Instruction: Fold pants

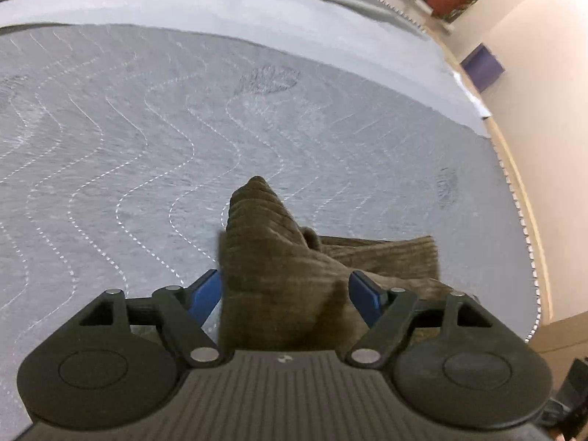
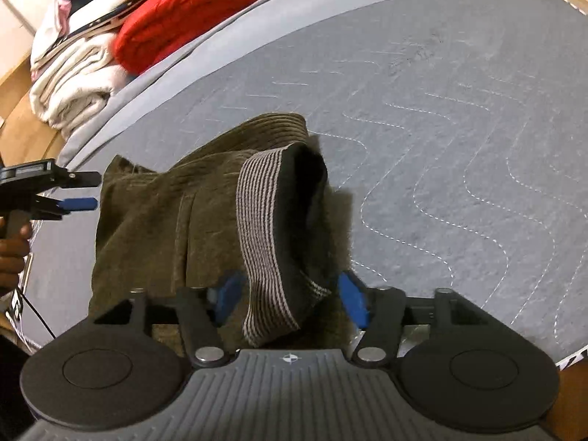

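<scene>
Olive corduroy pants (image 2: 165,220) lie bunched on a grey quilted blanket (image 2: 459,128) spread over a bed, near its edge. The right gripper (image 2: 290,296) has its blue pads set wide, a turned-out stretch of the striped waistband (image 2: 261,228) looped between them; whether the pads actually pinch the cloth is hard to tell from this angle. In the left wrist view, the left gripper (image 1: 284,292) stands similarly wide, a peaked fold of the pants (image 1: 272,257) rising between its pads. From the right wrist view the left gripper (image 2: 79,191) appears at the pants' far side, held in a hand (image 2: 13,253). A red bundle (image 2: 187,11) and folded white linens (image 2: 73,84) sit beyond the blanket's far edge.
</scene>
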{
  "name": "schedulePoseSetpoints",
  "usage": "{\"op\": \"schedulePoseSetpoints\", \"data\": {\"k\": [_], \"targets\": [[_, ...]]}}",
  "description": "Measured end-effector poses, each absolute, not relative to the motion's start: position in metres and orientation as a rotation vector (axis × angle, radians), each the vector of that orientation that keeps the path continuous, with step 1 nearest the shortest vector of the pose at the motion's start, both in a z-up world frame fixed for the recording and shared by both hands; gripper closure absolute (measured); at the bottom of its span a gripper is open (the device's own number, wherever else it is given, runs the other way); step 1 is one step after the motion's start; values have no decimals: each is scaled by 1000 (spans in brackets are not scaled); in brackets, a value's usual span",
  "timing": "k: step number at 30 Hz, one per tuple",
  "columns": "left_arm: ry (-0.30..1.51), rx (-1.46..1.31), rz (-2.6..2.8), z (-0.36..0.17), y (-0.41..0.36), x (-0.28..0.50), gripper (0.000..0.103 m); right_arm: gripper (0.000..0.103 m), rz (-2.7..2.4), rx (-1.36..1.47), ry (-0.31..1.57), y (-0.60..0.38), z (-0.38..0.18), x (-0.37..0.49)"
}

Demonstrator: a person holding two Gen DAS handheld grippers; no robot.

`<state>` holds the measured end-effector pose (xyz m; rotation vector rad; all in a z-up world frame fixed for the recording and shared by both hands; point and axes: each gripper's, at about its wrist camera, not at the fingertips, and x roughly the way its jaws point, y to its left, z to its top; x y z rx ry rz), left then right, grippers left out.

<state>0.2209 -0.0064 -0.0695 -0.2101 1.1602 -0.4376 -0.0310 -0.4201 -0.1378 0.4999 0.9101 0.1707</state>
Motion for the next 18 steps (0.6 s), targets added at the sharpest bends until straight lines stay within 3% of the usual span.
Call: {"op": "schedulePoseSetpoints", "data": {"k": [1,2,3,5,8,12,15,18], "targets": [[1169,-208,-441,-76,-9,226,25,39,168,503,919,-419,-140,-29],[1165,-196,-447,-80,-11,228,55,39,165,496,933,-417,-143,-27],[1164,-181,-451,-83,-9,234,63,39,160,485,943,-413,-143,-20],[1169,-254,-355,-90,9,249,68,39,159,446,959,-404,-144,-15],[1206,-276,-262,-110,22,255,67,38,184,418,956,-393,-145,-9],[1192,-276,-269,-97,20,253,48,38,160,404,1002,-392,-153,-5],[1115,-311,-246,-69,34,245,46,40,155,438,991,-395,-146,-7],[1027,-199,-333,-38,28,223,46,40,166,428,861,-397,-122,-14]]}}
